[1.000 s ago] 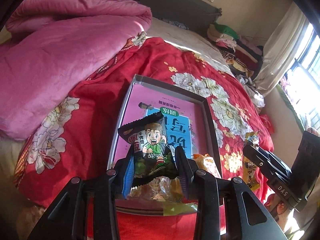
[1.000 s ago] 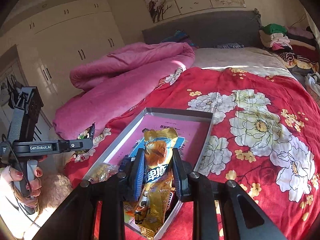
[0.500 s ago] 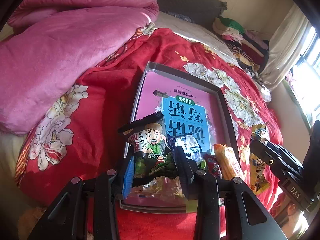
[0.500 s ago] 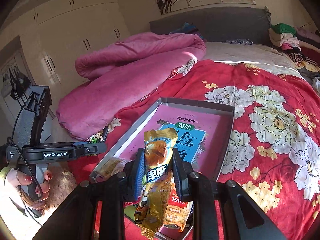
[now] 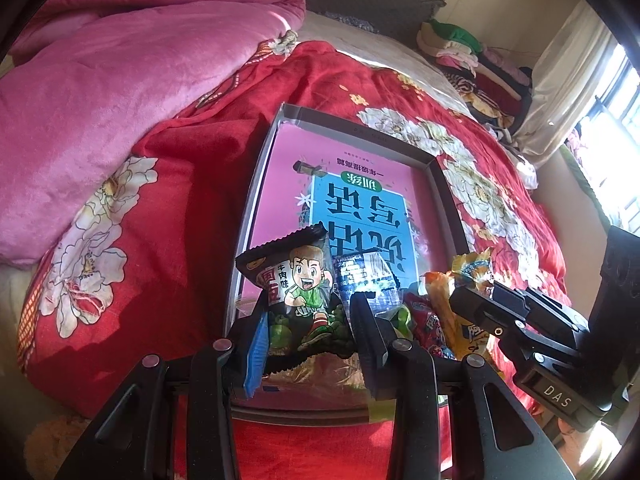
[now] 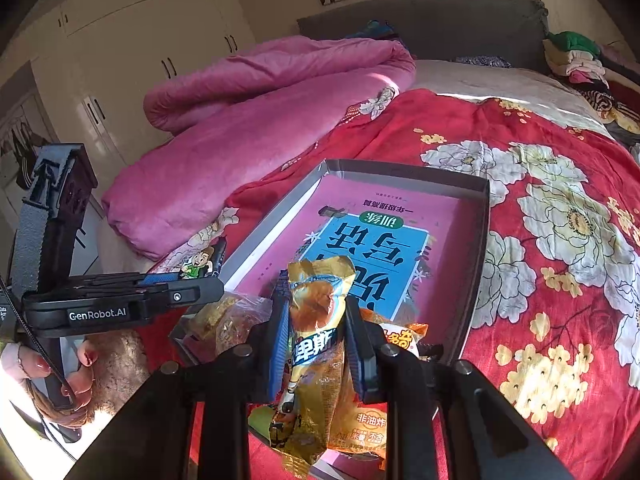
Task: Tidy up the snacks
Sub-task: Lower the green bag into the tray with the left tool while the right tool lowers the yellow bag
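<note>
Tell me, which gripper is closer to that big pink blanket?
Left. The left gripper hangs on the tray's side facing the pink blanket; the right gripper is at the tray's opposite side.

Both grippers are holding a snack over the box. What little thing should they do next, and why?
Probably lower a bit more, then let go. The left gripper is shut on the cartoon-boy packet and the right gripper on the gold packet, both above the near end of the grey box, where other snacks already lie. The far end shows only the pink book.

Glossy plastic snack packets, a matt cardboard tray, soft cloth bedspread.
</note>
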`<state>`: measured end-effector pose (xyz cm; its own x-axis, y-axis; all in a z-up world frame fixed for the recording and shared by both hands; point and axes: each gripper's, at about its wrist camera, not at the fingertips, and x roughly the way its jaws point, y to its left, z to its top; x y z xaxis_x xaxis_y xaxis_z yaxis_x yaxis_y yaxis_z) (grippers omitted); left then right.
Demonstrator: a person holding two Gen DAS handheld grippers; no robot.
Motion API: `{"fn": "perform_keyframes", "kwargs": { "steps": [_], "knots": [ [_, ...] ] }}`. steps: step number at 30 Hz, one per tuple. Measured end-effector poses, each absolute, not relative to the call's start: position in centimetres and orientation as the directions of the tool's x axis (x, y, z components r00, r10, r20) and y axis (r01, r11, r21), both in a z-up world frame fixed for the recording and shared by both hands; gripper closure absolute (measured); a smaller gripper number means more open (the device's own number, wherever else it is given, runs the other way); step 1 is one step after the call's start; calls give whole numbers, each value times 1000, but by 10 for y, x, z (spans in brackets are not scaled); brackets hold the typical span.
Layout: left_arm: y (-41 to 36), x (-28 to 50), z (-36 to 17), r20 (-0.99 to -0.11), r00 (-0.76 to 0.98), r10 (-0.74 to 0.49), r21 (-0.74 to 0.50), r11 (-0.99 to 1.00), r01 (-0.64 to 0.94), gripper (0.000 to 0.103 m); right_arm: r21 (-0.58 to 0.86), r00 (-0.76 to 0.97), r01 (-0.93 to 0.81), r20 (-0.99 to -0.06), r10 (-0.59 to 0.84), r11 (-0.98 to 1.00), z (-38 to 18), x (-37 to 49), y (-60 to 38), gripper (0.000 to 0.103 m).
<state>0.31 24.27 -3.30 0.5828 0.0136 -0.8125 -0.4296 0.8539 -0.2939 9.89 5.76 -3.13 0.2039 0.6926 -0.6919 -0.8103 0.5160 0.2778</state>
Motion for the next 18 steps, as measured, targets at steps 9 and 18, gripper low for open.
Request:
{"fn": "perform_keyframes", "kwargs": {
  "steps": [9,18],
  "knots": [
    [241,6,-36,-818,575,11,-288,857,-427,63,274,191,-813,-708,680,514,-38,98,58,72],
    [238,6,-35,-822,570,12,-278,864,-420,63,271,203,-811,-700,684,518,-33,97,51,62]
  ]
}}
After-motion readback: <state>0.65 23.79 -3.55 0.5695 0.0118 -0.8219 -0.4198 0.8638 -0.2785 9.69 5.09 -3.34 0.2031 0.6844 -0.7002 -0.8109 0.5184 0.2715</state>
